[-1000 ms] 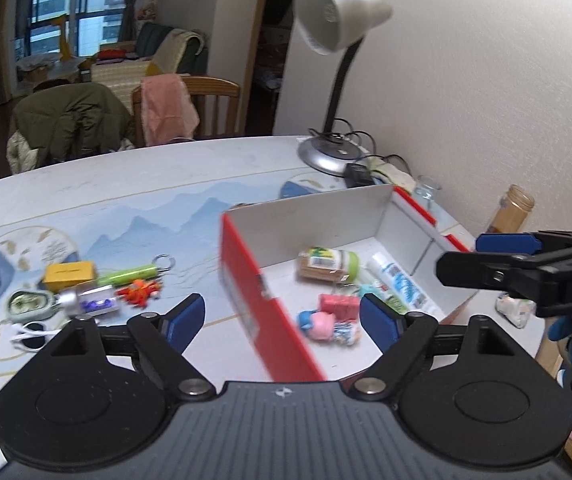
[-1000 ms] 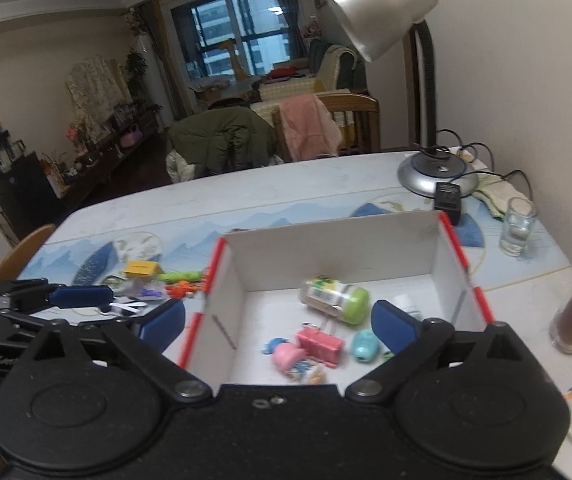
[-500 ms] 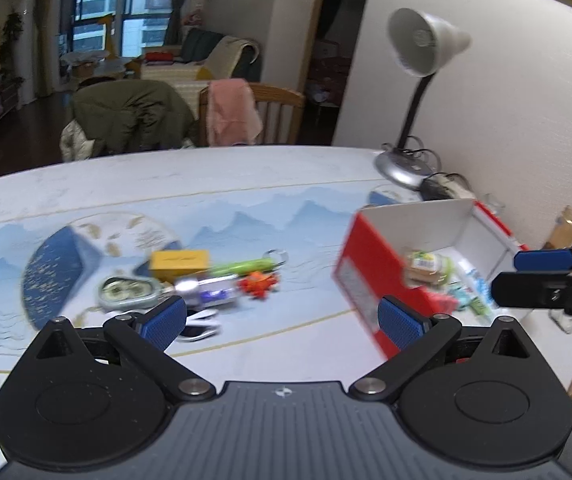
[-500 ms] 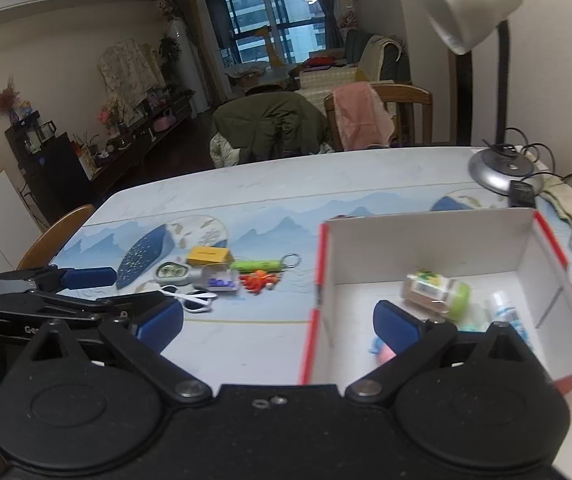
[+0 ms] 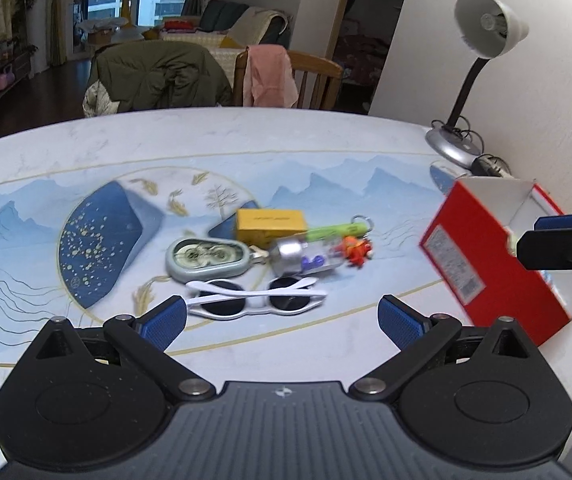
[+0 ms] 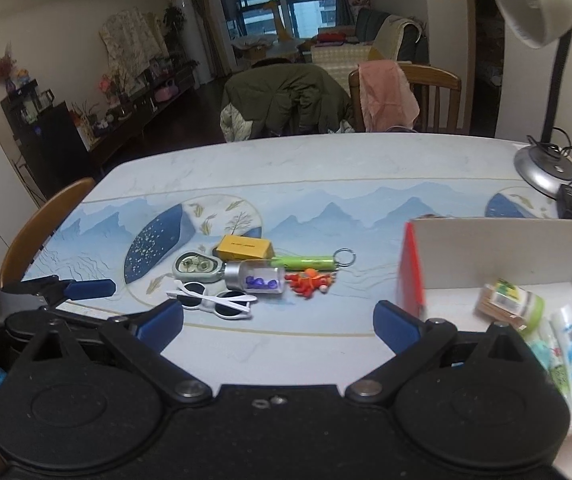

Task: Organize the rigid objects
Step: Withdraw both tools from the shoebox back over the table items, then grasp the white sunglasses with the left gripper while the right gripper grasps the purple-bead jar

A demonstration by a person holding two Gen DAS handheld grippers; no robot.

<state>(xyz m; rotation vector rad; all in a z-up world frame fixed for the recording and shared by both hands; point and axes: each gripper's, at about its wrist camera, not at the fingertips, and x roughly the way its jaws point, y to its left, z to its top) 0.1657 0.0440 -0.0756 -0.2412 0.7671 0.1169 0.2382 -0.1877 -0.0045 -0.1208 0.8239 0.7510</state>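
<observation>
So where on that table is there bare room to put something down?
The far side of the table, beyond the yellow box, is bare, and so is the strip between the orange toy and the red-sided box. It is crowded around the white sunglasses, green tin and clear vial.

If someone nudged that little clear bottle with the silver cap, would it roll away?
Probably. The clear bottle lies on its side and looks round, so it may roll. It seems light, holding only a few purple beads. The white sunglasses close in front might stop it.
</observation>
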